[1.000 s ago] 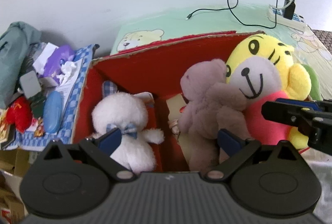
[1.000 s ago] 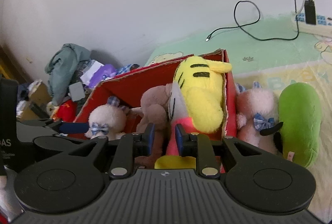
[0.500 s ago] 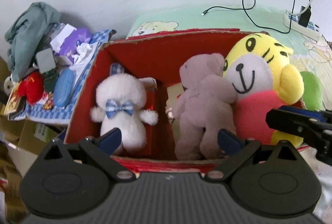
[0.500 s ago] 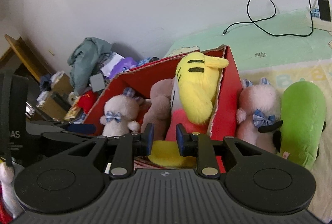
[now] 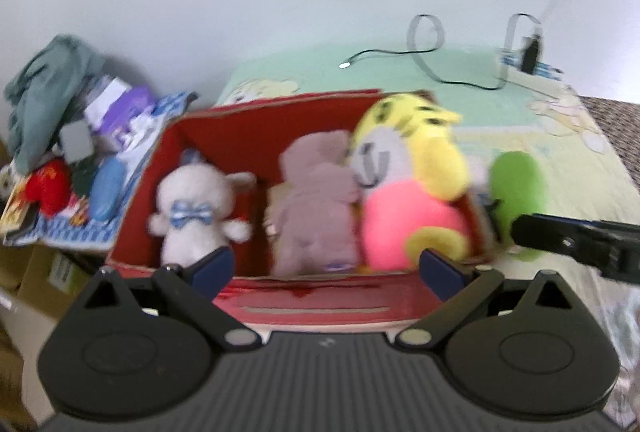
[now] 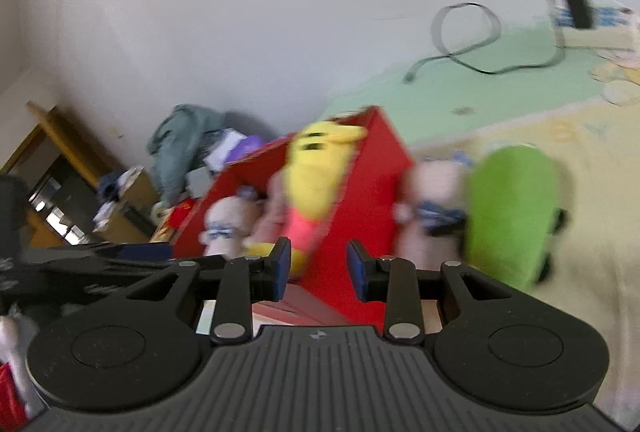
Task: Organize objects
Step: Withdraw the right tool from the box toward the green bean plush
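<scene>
A red cardboard box (image 5: 256, 123) (image 6: 376, 159) stands on the bed and holds three plush toys: a white bear with a blue bow (image 5: 188, 207), a brown bear (image 5: 316, 199) and a yellow tiger in pink (image 5: 408, 167) (image 6: 316, 171). Outside the box to its right lie a pink plush with a blue bow (image 6: 432, 199) and a green plush (image 6: 512, 207) (image 5: 516, 183). My left gripper (image 5: 327, 266) hangs open in front of the box with nothing in it. My right gripper (image 6: 318, 268) is drawn back from the box, its jaws opening and nothing between them.
A green and yellow bedsheet (image 6: 532, 79) carries a black cable (image 5: 424, 47) and a power strip (image 6: 592, 27) near the wall. Left of the box sits a heap of clothes, packets and small items (image 5: 76, 135). A wooden shelf (image 6: 60, 171) stands far left.
Both grippers have pulled back from the box, which now looks smaller and farther. The right gripper's jaws have widened from a narrow gap and no longer sit by the tiger's foot.
</scene>
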`<move>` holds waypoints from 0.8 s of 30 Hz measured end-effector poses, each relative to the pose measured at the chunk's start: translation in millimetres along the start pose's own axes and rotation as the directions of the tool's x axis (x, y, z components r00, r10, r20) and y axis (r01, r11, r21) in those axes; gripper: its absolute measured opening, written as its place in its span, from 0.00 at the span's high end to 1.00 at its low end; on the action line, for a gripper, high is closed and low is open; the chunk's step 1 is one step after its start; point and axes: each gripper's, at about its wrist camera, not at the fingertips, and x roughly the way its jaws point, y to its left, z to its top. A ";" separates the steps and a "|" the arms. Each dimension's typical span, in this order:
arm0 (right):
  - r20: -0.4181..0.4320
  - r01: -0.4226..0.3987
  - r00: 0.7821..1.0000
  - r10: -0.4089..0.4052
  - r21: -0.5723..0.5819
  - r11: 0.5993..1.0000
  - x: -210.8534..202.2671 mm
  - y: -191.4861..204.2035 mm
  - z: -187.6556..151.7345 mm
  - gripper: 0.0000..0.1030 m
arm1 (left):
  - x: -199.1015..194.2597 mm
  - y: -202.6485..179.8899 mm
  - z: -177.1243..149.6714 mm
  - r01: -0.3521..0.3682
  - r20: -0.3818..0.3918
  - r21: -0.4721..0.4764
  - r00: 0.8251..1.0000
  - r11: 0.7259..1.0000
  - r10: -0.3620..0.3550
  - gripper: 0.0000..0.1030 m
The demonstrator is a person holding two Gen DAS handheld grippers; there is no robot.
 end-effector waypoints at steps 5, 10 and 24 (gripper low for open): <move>0.001 0.158 0.987 -0.159 0.077 0.984 -12.4 -43.9 -4.4 0.67 | -11.2 -27.9 -6.6 0.126 0.036 0.058 0.991 0.990 -0.128 0.04; -0.036 0.270 0.963 -0.268 0.161 0.949 -16.5 -84.3 -10.2 0.64 | -4.7 -61.2 -18.9 0.283 -0.012 0.103 0.959 0.954 -0.283 0.04; -0.114 0.285 0.956 -0.269 0.166 0.944 44.6 -91.3 -2.6 0.43 | 33.8 -100.7 -41.7 0.356 -0.174 0.149 0.928 0.922 -0.330 0.06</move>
